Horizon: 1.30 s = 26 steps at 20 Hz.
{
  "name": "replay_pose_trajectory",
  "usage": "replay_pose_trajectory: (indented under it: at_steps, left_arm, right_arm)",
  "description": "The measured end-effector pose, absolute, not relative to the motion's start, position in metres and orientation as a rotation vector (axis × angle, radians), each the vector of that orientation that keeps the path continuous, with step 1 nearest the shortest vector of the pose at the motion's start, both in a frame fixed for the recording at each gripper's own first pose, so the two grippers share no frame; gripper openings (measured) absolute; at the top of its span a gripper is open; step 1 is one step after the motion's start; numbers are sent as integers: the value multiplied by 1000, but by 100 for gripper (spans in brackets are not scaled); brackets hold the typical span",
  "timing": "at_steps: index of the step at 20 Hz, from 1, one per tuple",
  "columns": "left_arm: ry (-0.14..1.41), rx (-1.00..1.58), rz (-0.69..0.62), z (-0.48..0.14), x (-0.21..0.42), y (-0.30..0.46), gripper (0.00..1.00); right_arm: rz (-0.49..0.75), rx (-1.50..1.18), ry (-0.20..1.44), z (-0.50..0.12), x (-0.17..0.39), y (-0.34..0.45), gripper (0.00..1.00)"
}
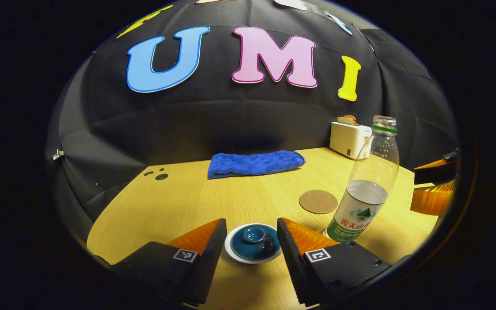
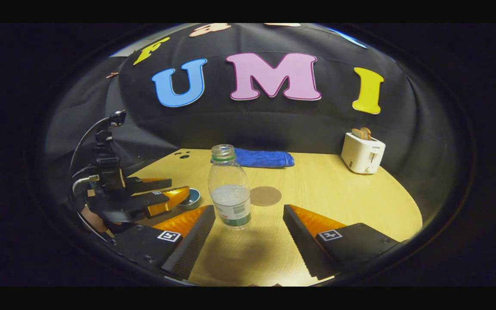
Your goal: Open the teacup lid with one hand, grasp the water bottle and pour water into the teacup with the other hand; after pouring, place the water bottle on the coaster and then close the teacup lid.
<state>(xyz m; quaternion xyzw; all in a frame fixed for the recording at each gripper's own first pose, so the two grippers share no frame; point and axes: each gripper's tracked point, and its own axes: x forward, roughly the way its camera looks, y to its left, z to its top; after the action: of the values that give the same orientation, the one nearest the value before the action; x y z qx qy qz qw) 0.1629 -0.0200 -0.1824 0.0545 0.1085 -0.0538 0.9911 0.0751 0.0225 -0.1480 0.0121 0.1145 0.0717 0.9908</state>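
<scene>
Teacup lid (image 1: 254, 241): dark blue, knobbed, sitting on the cup.
Water bottle (image 2: 230, 189): clear, uncapped, standing part-full.
Left gripper (image 1: 251, 234): gaping around the lid.
Right gripper (image 2: 248, 221): spreading wide, holding nothing.

A pale wooden table (image 1: 196, 202) is filling the lower part of both views, its grain running away toward a black cloth wall (image 1: 239, 116) that is hanging in soft folds behind it. Light is falling brightly on the tabletop while the cloth above is staying dim. A blue towel (image 1: 254, 163) is lying folded at the far edge, straight ahead of the tongs, just before the wall. A white toaster (image 2: 362, 158) with bread in its slots is standing at the far right corner, well apart from the towel. Small dark holes (image 1: 157, 175) are showing in the wood at the far left, near the table's edge
</scene>
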Motion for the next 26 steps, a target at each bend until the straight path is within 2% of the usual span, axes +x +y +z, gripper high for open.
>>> replay_pose_trajectory:
  at_steps: [4, 5, 6, 7, 8, 9, 10, 11, 12, 13, 16, 19, 20, 24, 26]
  left_arm:
    - [223, 96, -124, -191, 166, -23, 69]
    - [221, 98, -125, -192, 167, -24, 64]
    - [222, 103, -127, -193, 167, -25, 66]
    - [225, 106, -128, -196, 166, -26, 57]
    - [225, 106, -128, -196, 167, -26, 55]
    - [219, 106, -128, -196, 167, -26, 48]
    - [221, 106, -127, -196, 168, -26, 52]
    - [219, 105, -126, -196, 167, -25, 49]
    - [215, 104, -126, -195, 168, -25, 47]
    - [215, 106, -123, -196, 169, -24, 40]
    - [210, 109, -122, -196, 169, -24, 31]
    - [200, 103, -116, -194, 167, -23, 34]
    - [197, 98, -111, -192, 166, -22, 25]
    - [171, 68, -93, -180, 160, -14, 25]
    - [155, 61, -87, -170, 156, -9, 22]
  right_arm:
    - [152, 15, 222, -154, 77, 27, 99]
    - [155, 15, 219, -154, 78, 28, 99]
    - [159, 16, 215, -154, 80, 29, 99]
    - [161, 16, 211, -153, 84, 31, 99]
    - [163, 16, 206, -153, 88, 33, 99]
    - [166, 15, 200, -151, 94, 36, 99]
    - [169, 15, 193, -149, 97, 37, 99]
    - [172, 13, 185, -148, 99, 38, 99]
    - [175, 12, 176, -148, 102, 40, 99]
    - [177, 8, 170, -149, 104, 41, 99]
    - [188, -5, 163, -152, 109, 46, 99]
    - [195, 2, 161, -156, 114, 51, 99]
    - [194, 4, 161, -157, 116, 54, 99]
    - [190, 12, 151, -159, 126, 60, 99]
    - [183, 14, 145, -160, 131, 61, 99]
